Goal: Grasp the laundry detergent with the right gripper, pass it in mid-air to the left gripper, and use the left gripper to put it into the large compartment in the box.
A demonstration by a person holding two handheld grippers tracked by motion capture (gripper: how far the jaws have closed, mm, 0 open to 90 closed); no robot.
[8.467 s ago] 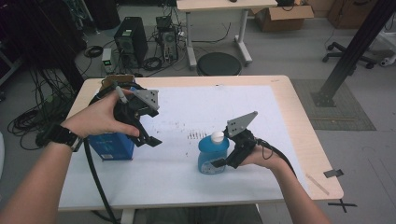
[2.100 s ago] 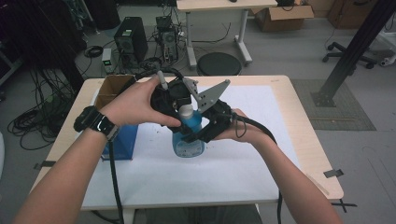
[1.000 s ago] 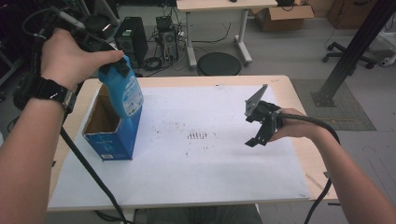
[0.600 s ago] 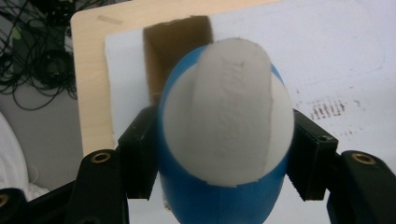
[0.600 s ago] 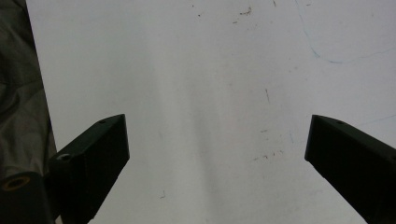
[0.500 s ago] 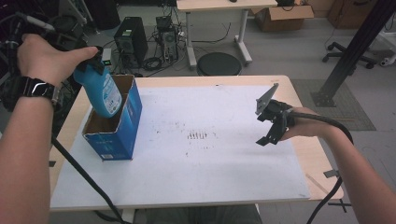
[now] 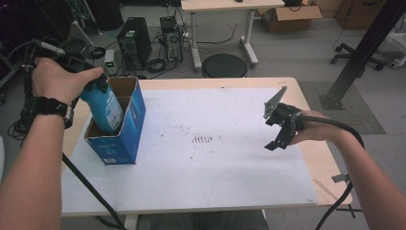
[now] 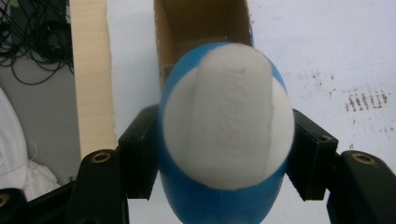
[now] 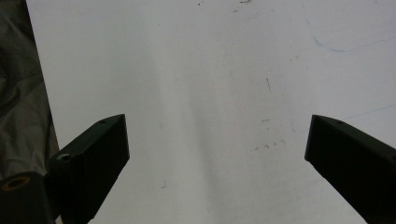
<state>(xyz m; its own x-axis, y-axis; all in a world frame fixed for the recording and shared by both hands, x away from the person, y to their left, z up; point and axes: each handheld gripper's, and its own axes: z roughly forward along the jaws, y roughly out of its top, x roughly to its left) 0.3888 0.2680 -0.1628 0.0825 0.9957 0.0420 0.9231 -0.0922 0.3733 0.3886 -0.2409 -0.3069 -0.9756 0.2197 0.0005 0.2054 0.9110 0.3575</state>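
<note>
Now my left gripper [image 8: 224,172] pinches the blue bottle [image 7: 103,108], tilted, its lower end inside the open blue box [image 7: 119,139] at the left of the high view
My left gripper view looks down on the bottle's white cap [image 8: 229,114], jaws pressing both its sides; my right gripper [image 7: 280,129] hovers spread and empty over the white sheet [image 9: 210,93], right of frame
</note>
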